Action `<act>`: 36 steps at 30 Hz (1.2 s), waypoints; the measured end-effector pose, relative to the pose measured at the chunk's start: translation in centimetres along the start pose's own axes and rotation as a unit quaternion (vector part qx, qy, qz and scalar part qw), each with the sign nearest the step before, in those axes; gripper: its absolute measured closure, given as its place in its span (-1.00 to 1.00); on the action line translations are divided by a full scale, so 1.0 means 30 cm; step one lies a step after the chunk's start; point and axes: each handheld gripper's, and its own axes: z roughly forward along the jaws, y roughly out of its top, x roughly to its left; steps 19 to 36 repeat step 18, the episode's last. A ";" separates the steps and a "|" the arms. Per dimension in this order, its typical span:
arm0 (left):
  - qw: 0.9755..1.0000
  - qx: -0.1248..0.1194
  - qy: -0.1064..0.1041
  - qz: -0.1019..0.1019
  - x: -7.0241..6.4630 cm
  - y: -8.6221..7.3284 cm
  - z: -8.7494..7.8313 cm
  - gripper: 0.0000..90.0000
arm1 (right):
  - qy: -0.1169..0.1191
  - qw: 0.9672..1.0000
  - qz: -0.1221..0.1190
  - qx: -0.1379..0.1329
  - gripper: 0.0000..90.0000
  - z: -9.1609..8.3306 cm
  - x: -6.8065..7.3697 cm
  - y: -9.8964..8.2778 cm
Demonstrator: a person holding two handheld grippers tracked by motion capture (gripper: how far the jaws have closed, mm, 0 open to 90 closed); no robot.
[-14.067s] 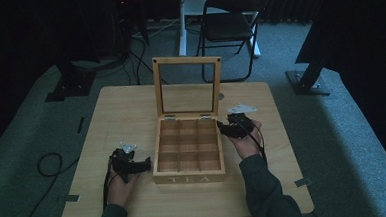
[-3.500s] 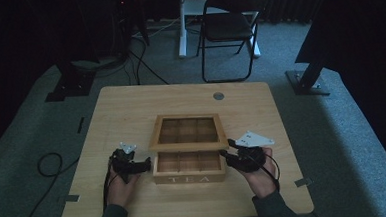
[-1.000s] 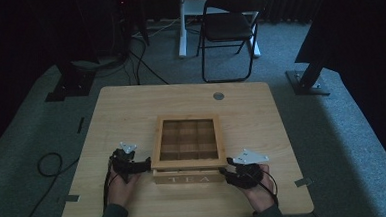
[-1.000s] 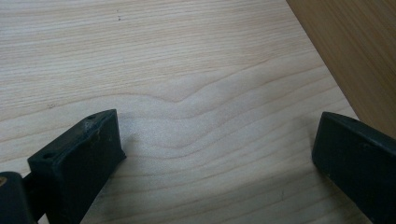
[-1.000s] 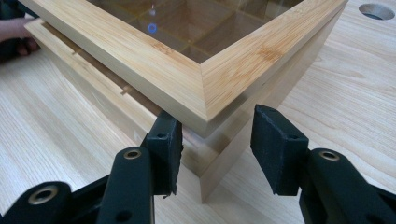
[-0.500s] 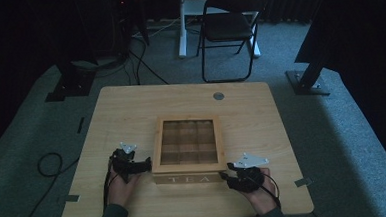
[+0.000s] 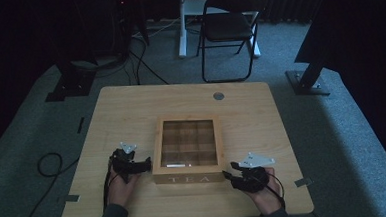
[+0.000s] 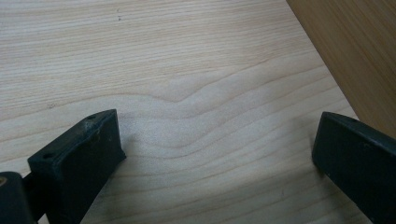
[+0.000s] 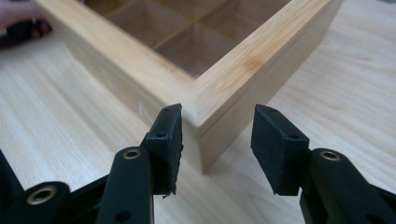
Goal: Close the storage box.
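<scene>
The tea box (image 7: pixel 188 150) sits with its glass lid down, close to the near edge of the table (image 7: pixel 130 101) and midway between the side edges. The right gripper (image 9: pixel 217 140) points at the box's near right corner, its jaws partly open and straddling that corner without clearly pressing it, probably to nudge or square the box. The left gripper (image 8: pixel 215 144) rests on the tabletop just beside the box's left wall, jaws spread wide and empty, likely there to brace the box against sliding.
</scene>
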 end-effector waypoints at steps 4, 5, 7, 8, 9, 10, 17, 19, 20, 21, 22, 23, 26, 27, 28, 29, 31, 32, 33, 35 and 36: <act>1.000 0.000 0.000 0.000 0.000 0.000 0.000 -0.96 | -0.010 1.000 0.013 -0.015 0.15 -0.014 -0.024 0.012; 1.000 0.000 0.000 0.000 0.000 0.000 0.000 -0.96 | -0.014 1.000 0.016 -0.020 0.14 -0.017 -0.032 0.018; 1.000 0.000 0.000 0.000 0.000 0.000 0.000 -0.96 | -0.021 0.999 0.023 -0.030 0.12 -0.018 -0.050 0.032; 1.000 0.000 0.000 0.000 0.000 0.000 0.000 -0.96 | -0.025 0.999 0.030 -0.036 0.11 -0.016 -0.061 0.040; 1.000 0.000 0.000 0.000 0.000 0.000 0.000 -0.96 | -0.025 0.999 0.030 -0.036 0.11 -0.016 -0.061 0.040; 1.000 0.000 0.000 0.000 0.000 0.000 0.000 -0.96 | -0.029 0.998 0.038 -0.042 0.10 -0.012 -0.074 0.049; 1.000 -0.001 0.000 -0.001 0.000 0.000 0.000 -0.96 | -0.070 0.993 0.071 -0.063 0.07 0.086 -0.166 0.105; 1.000 -0.001 0.000 -0.001 0.000 0.000 0.000 -0.96 | -0.072 0.993 0.074 -0.060 0.07 0.103 -0.177 0.106; 1.000 -0.001 0.000 -0.001 0.000 0.000 0.000 -0.96 | -0.072 0.993 0.074 -0.060 0.07 0.103 -0.177 0.106; 1.000 -0.001 0.000 -0.001 0.000 0.000 0.000 -0.96 | -0.072 0.993 0.074 -0.060 0.07 0.103 -0.177 0.106; 1.000 -0.001 0.000 -0.001 0.000 0.000 0.000 -0.96 | -0.072 0.993 0.074 -0.060 0.07 0.103 -0.177 0.106; 1.000 -0.001 0.000 -0.001 0.000 0.000 0.000 -0.96 | -0.072 0.993 0.074 -0.060 0.07 0.103 -0.177 0.106; 1.000 -0.001 0.000 -0.001 0.000 0.000 0.000 -0.96 | -0.072 0.993 0.074 -0.060 0.07 0.103 -0.177 0.106; 1.000 -0.001 0.000 -0.001 0.000 0.000 0.000 -0.96 | -0.072 0.993 0.074 -0.060 0.07 0.103 -0.177 0.106; 1.000 -0.001 0.000 -0.001 0.000 0.000 0.000 -0.96 | -0.072 0.993 0.074 -0.060 0.07 0.103 -0.177 0.106; 1.000 -0.001 0.000 -0.001 0.000 0.000 0.000 -0.96 | -0.072 0.993 0.074 -0.060 0.07 0.103 -0.177 0.106; 1.000 -0.001 0.000 -0.001 0.000 0.000 0.000 -0.96 | -0.072 0.993 0.074 -0.060 0.07 0.103 -0.177 0.106; 1.000 -0.001 0.000 -0.001 0.000 0.000 0.000 -0.96 | -0.072 0.993 0.074 -0.060 0.07 0.103 -0.177 0.106; 1.000 -0.001 0.000 -0.001 0.000 0.000 0.000 -0.96 | -0.072 0.993 0.074 -0.060 0.07 0.103 -0.177 0.106; 1.000 -0.001 0.000 -0.001 0.000 0.000 0.000 -0.96 | -0.072 0.993 0.074 -0.060 0.07 0.103 -0.177 0.106; 1.000 -0.001 0.000 -0.001 0.000 0.000 0.000 -0.96 | -0.072 0.993 0.074 -0.060 0.07 0.103 -0.177 0.106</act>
